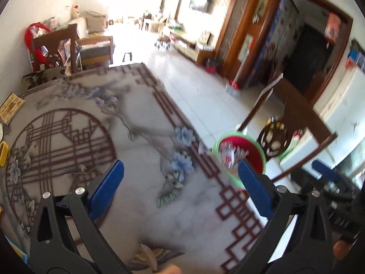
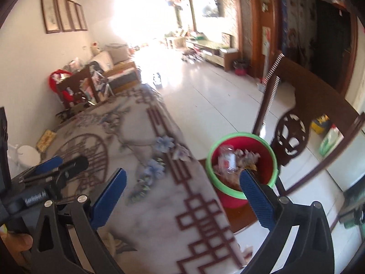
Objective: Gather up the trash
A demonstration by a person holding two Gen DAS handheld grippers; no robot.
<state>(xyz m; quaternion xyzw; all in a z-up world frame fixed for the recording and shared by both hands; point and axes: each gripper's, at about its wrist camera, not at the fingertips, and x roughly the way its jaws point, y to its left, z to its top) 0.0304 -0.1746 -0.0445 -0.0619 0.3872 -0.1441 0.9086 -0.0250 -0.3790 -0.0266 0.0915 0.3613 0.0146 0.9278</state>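
While both sets of fingers stand spread wide and empty, we hold the left gripper [image 1: 181, 188] and right gripper [image 2: 182, 196] over the patterned table [image 2: 141, 205], side by side. Beyond its edge sits the red bin [image 2: 267, 171], already holding a plastic bottle [image 2: 225, 161] and crumpled scraps (contents blurred). We judge a drop finished; next we must find remaining trash, none obvious here.
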